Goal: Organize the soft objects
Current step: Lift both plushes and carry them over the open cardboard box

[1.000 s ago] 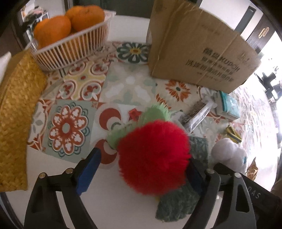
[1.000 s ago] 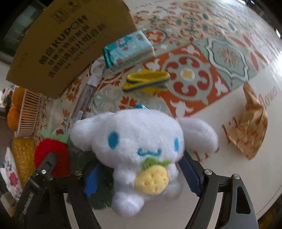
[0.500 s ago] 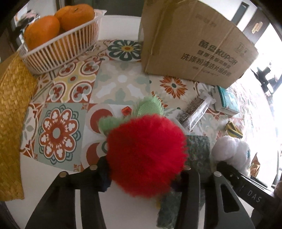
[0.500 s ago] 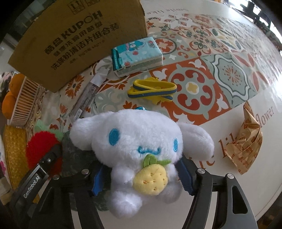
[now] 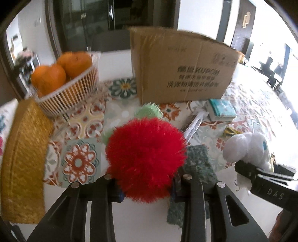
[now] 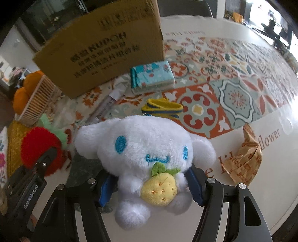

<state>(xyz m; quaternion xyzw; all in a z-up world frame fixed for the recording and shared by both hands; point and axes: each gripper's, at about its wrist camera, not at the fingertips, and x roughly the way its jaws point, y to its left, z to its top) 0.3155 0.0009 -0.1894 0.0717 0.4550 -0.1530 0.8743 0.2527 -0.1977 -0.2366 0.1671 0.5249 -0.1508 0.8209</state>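
Closing my left gripper [image 5: 147, 188] on the red pompom [image 5: 146, 158], now lifted before the cardboard box [image 5: 182, 68]; right gripper [image 6: 150, 188] clamps the white plush [image 6: 147, 160], raised too.

You're working at a round white table [image 6: 214, 28] under a patterned tile-print cloth [image 6: 232, 96]. Beyond its far edge stand dark glass doors [image 5: 111, 22] and a pale wall [image 5: 199, 16]. Strong daylight floods in at the right edge, washing out the chairs [image 5: 273, 70] there.
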